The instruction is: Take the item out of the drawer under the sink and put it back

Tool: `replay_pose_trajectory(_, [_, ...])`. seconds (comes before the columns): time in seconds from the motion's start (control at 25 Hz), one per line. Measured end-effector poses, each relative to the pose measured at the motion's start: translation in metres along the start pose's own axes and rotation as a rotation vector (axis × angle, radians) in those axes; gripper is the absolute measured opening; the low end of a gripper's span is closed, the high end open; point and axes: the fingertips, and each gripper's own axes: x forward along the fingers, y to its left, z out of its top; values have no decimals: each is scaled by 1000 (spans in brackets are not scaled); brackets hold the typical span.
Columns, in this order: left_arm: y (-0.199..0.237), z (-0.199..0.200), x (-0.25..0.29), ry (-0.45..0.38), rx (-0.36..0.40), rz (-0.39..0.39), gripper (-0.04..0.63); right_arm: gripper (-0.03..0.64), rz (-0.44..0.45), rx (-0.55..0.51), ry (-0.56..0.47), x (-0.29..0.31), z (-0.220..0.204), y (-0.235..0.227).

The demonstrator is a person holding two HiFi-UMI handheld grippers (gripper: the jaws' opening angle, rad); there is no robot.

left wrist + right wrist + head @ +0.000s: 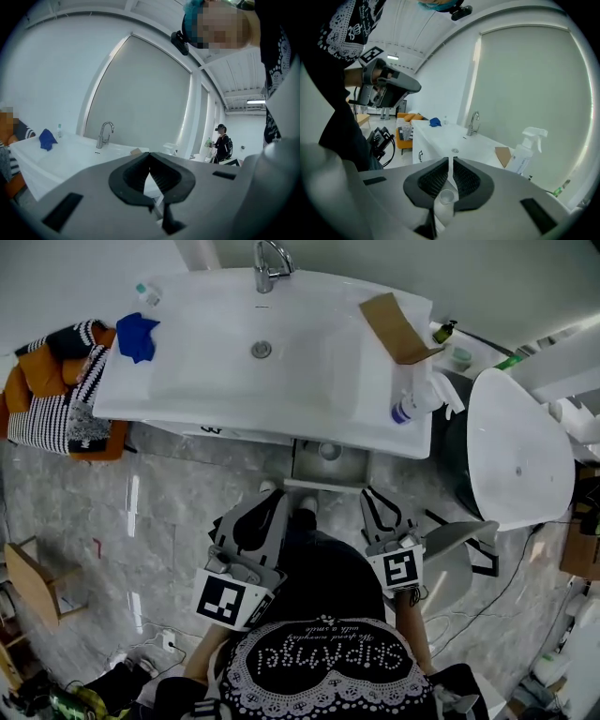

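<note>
The drawer [327, 463] shows only its front part, the rest tucked beneath the sink's [197, 362] front edge; what lies inside is too small to tell; the striped sofa [42, 418] runs off the left edge; the right gripper's [451, 159] closed jaws cover part of a clear cup [446, 197]; the spray bottle's [524, 152] label is unreadable.

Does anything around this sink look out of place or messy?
A flat piece of cardboard lies askew at the right back corner of the sink counter, and a crumpled blue cloth sits on its left end. The drawer beneath stands open. Nothing looks spilled.
</note>
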Motion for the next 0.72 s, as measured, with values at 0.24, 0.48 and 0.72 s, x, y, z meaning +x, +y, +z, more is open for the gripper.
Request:
replay_pose_trajectory(0.24, [5,-4,-4,10,-10,52,5,23,51,-78,71,21,-19,2])
replay_pose_trajectory(0.48, [7,-9,-5,19,-29,80,5,23,96,-106,117,37,-40,7])
replay_pose_trajectory(0.72, [8,-13,-4,32,-46,95,5,45,130,-158,142,51,-58,11])
